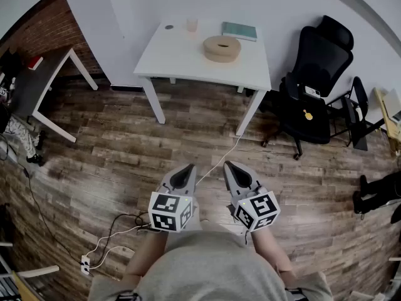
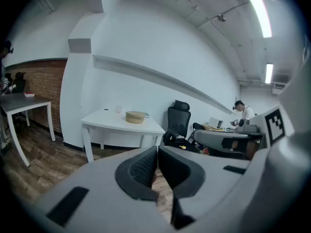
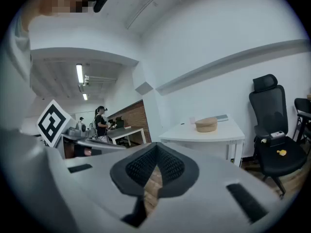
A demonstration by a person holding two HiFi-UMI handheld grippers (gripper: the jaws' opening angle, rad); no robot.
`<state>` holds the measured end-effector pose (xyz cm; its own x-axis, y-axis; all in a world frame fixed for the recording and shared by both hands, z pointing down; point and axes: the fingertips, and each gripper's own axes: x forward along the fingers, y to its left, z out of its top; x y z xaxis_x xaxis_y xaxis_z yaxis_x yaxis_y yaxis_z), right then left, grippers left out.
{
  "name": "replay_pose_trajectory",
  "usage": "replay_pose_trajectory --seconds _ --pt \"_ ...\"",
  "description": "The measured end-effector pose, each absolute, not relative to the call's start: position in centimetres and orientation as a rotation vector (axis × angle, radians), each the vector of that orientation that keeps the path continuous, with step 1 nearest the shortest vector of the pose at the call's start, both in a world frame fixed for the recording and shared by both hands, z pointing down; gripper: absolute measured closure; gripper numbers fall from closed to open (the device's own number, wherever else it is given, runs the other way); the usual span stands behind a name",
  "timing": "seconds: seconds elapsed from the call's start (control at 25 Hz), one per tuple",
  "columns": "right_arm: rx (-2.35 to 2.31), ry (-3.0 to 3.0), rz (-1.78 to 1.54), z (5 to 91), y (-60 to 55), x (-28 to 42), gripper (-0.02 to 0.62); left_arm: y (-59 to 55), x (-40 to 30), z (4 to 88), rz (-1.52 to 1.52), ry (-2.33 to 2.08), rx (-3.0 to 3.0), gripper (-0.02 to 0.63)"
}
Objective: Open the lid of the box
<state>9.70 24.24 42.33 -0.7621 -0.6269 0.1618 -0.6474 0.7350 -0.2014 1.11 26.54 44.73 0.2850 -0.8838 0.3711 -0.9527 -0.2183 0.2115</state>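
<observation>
Standing well short of the box (image 1: 222,48), I'd close in squarely first; left gripper (image 1: 186,172) and right gripper (image 1: 232,170) are both pinched together, empty.

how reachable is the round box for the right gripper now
Probably not yet: the right gripper is by the person's body, the round box on the table across the floor. Nothing blocks the way.

Box (image 1: 222,48) lid seam too small to tell; dark spot (image 1: 168,26) on table (image 1: 182,55) unident.
</observation>
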Motion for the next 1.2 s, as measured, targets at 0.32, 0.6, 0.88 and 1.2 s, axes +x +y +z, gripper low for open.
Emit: replay_pose_trajectory --seconds 0.32,0.6,0.88,1.2 --pt "1.114 -2.838 0.364 40.9 28.8 12.5 0.598 30.5 3.0 44.2 0.233 -1.625 2.187 0.597" --pt "1.089 -2.864 0.333 40.4 31.5 12.9 0.598 32.0 4.1 42.6 0.178 -1.648 2.219 0.597" --pt "1.108 -2.872 0.388 40.7 32.9 14.3 0.598 33.6 4.4 42.4 0.143 -1.662 2.196 0.597" --pt "1.147 -2.849 0.437 41.0 32.4 15.2 0.597 34.0 4.8 42.8 0.143 -1.638 2.179 0.597"
